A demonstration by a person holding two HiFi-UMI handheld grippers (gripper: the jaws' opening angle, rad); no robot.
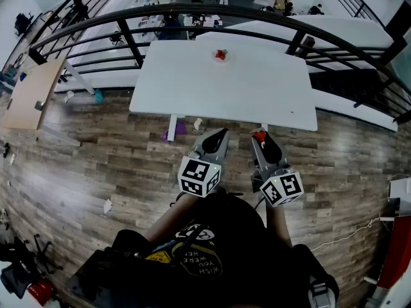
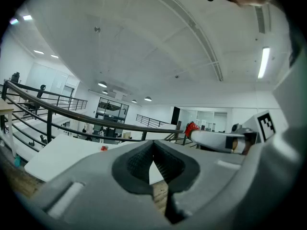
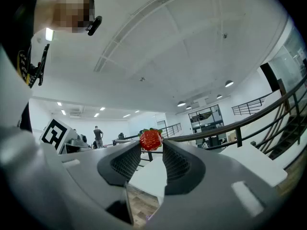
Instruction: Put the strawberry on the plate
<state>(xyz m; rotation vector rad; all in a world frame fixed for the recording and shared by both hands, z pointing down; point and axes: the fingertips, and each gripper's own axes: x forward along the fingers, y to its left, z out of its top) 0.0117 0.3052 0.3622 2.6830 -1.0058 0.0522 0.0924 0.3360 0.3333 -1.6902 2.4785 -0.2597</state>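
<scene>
A red strawberry [image 3: 151, 139] with green leaves sits pinched at the very tips of my right gripper [image 3: 151, 144], which is shut on it. In the head view the strawberry [image 1: 259, 134] and right gripper [image 1: 259, 137] hang over the wooden floor just short of the white table [image 1: 257, 95]. My left gripper [image 1: 223, 133] is beside it, shut with nothing held, its pads [image 2: 165, 164] meeting. A small red thing [image 1: 220, 54] lies near the table's far edge; I cannot make out a plate around it.
A dark curved railing [image 1: 192, 11] runs behind the table. A wooden desk [image 1: 29, 95] stands at the left. Scraps of paper [image 1: 107, 205] and a purple item [image 1: 176, 129] lie on the plank floor. A person's torso fills the bottom of the head view.
</scene>
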